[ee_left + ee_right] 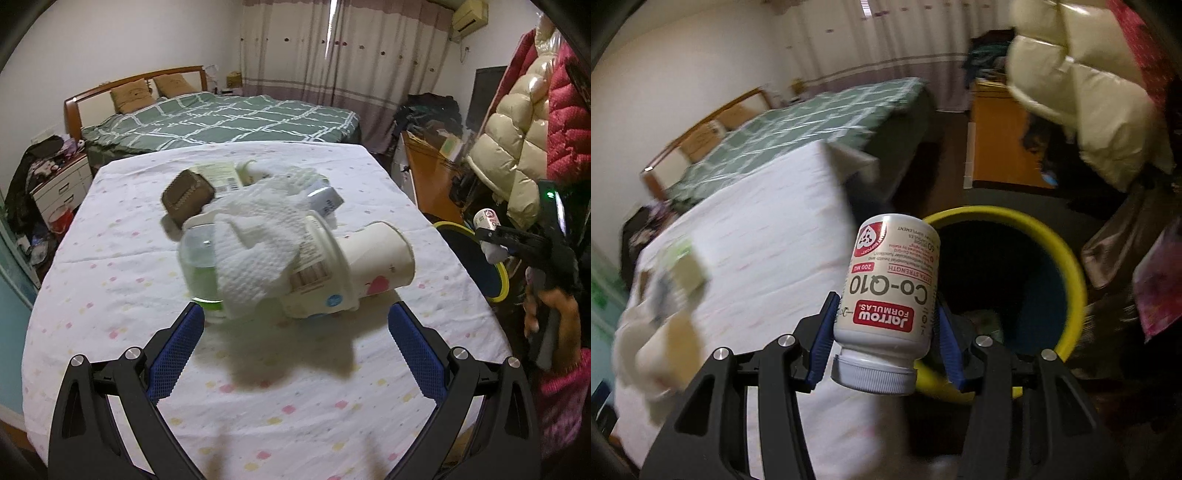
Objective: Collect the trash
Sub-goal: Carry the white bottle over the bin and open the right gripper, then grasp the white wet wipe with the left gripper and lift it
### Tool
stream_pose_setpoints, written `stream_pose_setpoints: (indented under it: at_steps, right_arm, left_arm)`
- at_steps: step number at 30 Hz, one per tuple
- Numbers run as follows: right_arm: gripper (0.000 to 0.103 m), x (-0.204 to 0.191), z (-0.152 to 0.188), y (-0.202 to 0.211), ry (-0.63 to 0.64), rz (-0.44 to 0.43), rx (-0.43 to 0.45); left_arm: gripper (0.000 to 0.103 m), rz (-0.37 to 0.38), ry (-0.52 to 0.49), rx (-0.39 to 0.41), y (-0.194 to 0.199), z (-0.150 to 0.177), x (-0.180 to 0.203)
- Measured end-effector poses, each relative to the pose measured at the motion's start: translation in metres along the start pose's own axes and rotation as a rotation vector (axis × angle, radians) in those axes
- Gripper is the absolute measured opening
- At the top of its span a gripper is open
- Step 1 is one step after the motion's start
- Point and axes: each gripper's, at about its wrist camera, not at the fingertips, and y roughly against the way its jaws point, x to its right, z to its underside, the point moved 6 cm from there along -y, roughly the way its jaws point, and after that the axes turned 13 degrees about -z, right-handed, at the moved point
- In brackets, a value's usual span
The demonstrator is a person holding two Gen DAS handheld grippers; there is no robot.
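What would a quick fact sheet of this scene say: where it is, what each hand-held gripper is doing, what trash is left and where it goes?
place: bedroom, table with dotted white cloth
right hand-held gripper: shut on white supplement bottle, cap toward the camera
bin: yellow-rimmed bin beside the table, behind the bottle
left hand-held gripper: open, empty, facing the trash pile
trash on table: paper cup on its side, white tissue, clear plastic container, brown item
progress: bottle not yet dropped
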Motion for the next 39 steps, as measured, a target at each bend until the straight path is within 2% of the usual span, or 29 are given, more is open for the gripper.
stream_pose_setpoints:
  at_steps: [7, 18, 33, 39]
  right_arm:
    - [0.048, 0.056, -0.005, -0.043, -0.047, 0.089, -0.075]
    - [0.051, 0.084, 0.001, -0.072, -0.073, 0.118, -0.120]
    - [0.057, 0.072, 0.005, -0.029, -0.067, 0.088, -0.039]
    - [0.059, 0.060, 0.004, -0.012, -0.055, 0.066, -0.005]
  left_arm:
    - [0.098, 0.026, -0.049, -0.004, -0.006, -0.010, 0.027]
    - [0.098, 0.043, -0.134, -0.018, -0.021, -0.016, 0.072]
    - [0.098, 0.031, -0.179, 0.022, -0.011, -0.028, 0.092]
    - [0.098, -0.014, -0.124, 0.044, -0.002, -0.037, 0.067]
